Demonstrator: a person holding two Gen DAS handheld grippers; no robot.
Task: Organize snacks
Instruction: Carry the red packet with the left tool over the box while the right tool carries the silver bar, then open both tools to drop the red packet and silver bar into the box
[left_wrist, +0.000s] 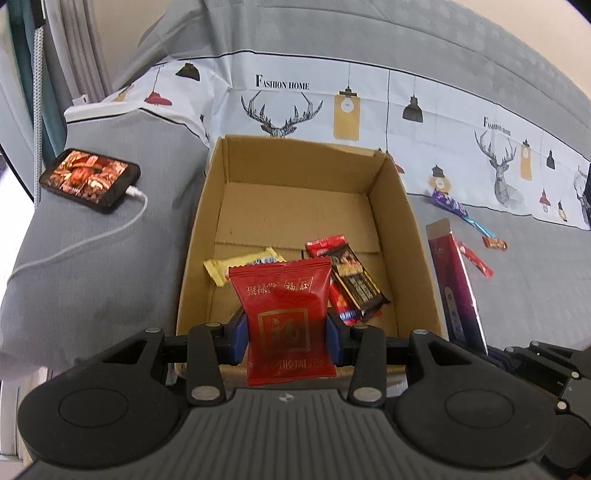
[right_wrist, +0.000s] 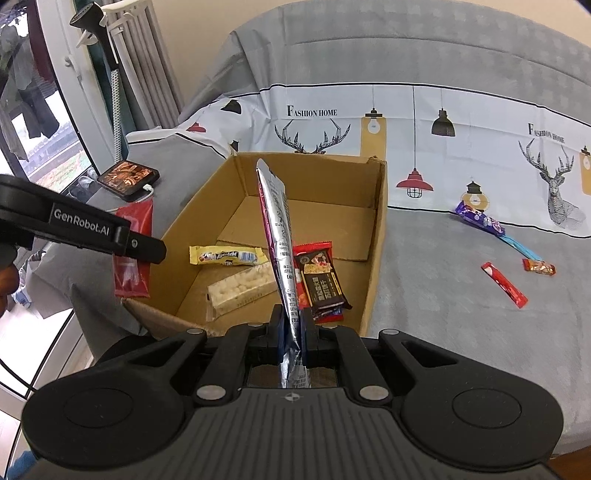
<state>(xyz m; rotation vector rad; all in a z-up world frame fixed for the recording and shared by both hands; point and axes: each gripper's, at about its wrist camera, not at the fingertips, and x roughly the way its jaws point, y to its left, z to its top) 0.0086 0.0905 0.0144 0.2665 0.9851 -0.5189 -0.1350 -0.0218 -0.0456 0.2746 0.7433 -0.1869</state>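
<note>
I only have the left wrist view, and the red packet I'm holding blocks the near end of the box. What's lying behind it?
Observer: A white puffed-rice bar lies on the floor of the cardboard box, just in front of the yellow bar.
Operator: And the right gripper, is it holding anything?
Observer: Yes. The right gripper is shut on a silver pouch, held upright with its edge toward the camera.

Both wrist views look steeply down and forward, close over the cardboard box (left_wrist: 295, 206), centre frame; they share it (right_wrist: 314, 206) and the grey bed (right_wrist: 443, 280).
</note>
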